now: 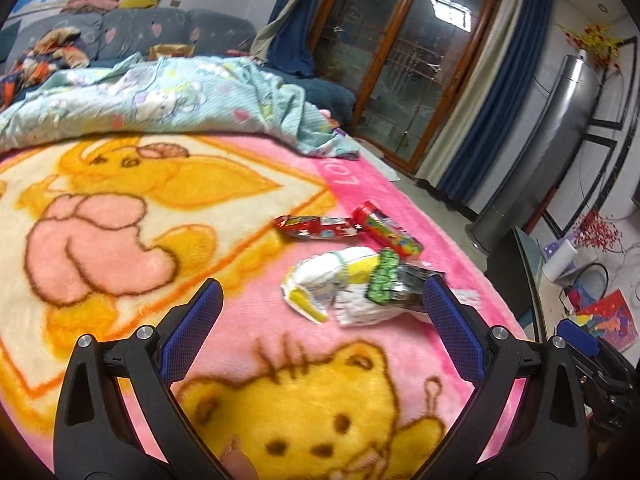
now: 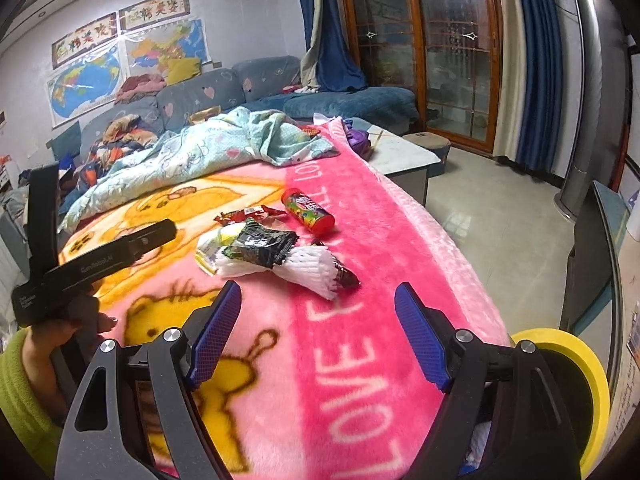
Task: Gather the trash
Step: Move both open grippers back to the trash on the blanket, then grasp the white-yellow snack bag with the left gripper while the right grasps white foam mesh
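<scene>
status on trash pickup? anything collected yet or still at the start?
Looks like the start. Done: nothing visibly collected. In hand: nothing; left gripper and right gripper are both open and empty above the pink blanket. Left: the whole pile, namely the candy tube, red wrapper, black wrapper, white foam net and crumpled yellow-white wrapper. No bin clearly in view.

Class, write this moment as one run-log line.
left gripper: open, empty | right gripper: open, empty | trash on pink blanket: candy tube, foam net, wrappers | collected: none visible
</scene>
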The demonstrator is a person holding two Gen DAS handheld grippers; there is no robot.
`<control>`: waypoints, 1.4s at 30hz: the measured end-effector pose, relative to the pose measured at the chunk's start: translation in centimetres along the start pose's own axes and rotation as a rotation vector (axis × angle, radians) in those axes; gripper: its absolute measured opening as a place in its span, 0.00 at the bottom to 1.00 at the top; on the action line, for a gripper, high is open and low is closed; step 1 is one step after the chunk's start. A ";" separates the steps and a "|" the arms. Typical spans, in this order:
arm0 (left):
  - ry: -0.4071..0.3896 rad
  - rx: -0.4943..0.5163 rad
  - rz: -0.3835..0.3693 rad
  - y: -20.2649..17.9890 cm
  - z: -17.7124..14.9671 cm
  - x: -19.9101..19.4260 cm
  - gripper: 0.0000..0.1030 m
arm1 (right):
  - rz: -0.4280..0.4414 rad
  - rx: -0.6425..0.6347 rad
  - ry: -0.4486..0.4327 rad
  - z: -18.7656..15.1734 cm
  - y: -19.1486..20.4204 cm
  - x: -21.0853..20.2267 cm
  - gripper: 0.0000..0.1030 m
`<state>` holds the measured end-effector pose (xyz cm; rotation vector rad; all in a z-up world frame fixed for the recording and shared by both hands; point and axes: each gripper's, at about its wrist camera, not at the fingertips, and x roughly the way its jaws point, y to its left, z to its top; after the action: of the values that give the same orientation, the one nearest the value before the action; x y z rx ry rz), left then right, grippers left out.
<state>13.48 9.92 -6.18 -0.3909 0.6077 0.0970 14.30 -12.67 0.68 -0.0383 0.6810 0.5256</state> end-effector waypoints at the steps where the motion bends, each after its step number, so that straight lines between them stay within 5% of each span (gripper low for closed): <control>1: 0.008 -0.009 -0.002 0.3 0.1 0.3 0.87 | 0.004 0.002 0.007 -0.1 -0.1 0.5 0.74; 8: 0.083 -0.040 -0.032 1.7 0.4 3.1 0.68 | 0.002 -0.002 0.068 -0.1 -0.7 4.1 0.74; 19: 0.185 -0.105 -0.098 3.1 0.5 6.9 0.59 | 0.010 -0.070 0.122 0.6 -0.1 8.6 0.68; 21: 0.190 -0.108 -0.122 3.0 0.5 7.1 0.59 | 0.021 -0.089 0.132 0.6 0.2 9.2 0.63; 25: 0.197 -0.110 -0.148 2.9 0.4 7.5 0.48 | 0.068 -0.098 0.171 0.2 0.4 10.0 0.22; 26: 0.199 -0.109 -0.156 2.9 0.4 7.5 0.44 | 0.078 -0.094 0.178 0.0 0.5 10.1 0.20; 37: 0.210 -0.087 -0.199 2.3 -0.1 7.0 0.24 | 0.164 -0.078 0.177 -1.0 1.1 6.7 0.13; 42: 0.203 -0.077 -0.201 2.1 -0.3 5.9 0.22 | 0.206 -0.025 0.189 -1.6 0.5 4.7 0.13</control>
<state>17.75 11.60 -10.50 -0.5386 0.7625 -0.1132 16.20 -10.43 -3.37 -0.0415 0.8687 0.7347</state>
